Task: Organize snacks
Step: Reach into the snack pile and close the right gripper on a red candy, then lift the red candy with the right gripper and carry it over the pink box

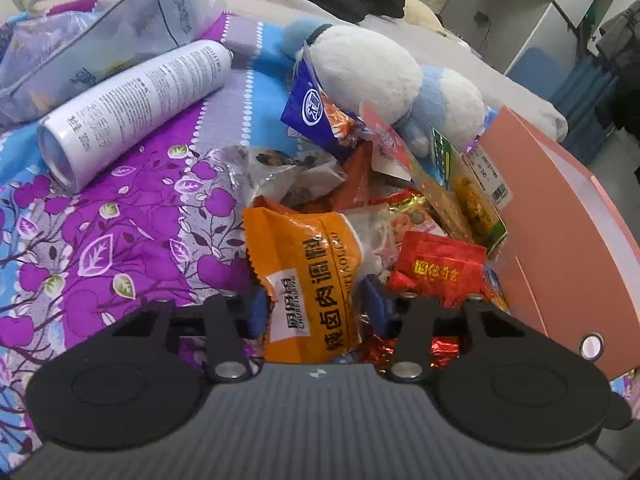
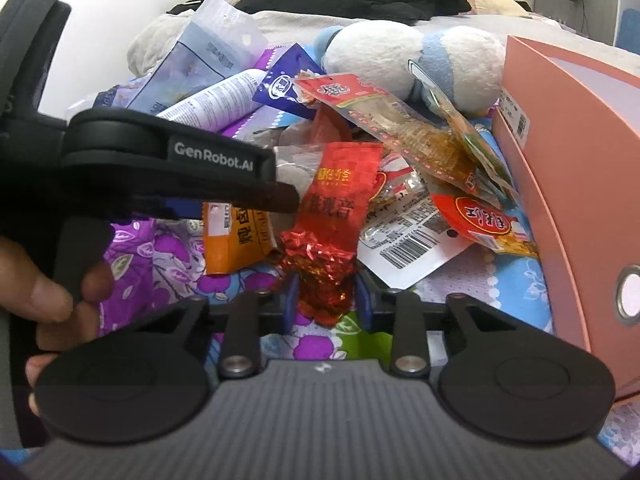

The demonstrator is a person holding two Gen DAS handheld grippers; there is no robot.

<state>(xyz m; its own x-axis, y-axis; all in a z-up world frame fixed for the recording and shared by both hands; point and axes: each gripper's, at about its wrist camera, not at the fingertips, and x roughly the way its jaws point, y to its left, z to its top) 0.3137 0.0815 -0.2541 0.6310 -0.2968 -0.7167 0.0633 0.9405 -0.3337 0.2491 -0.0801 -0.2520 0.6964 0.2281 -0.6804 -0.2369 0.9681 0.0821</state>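
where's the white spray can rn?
The white spray can lies on its side on the purple floral bedsheet, upper left in the left wrist view, beside the clear zip pouch and left of the snack pile.

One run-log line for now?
left gripper: shut on orange seasoning packet | right gripper: shut on red foil tea packet

My left gripper and right gripper both angle downward, each clamped on something; my left hand grasps its handle.
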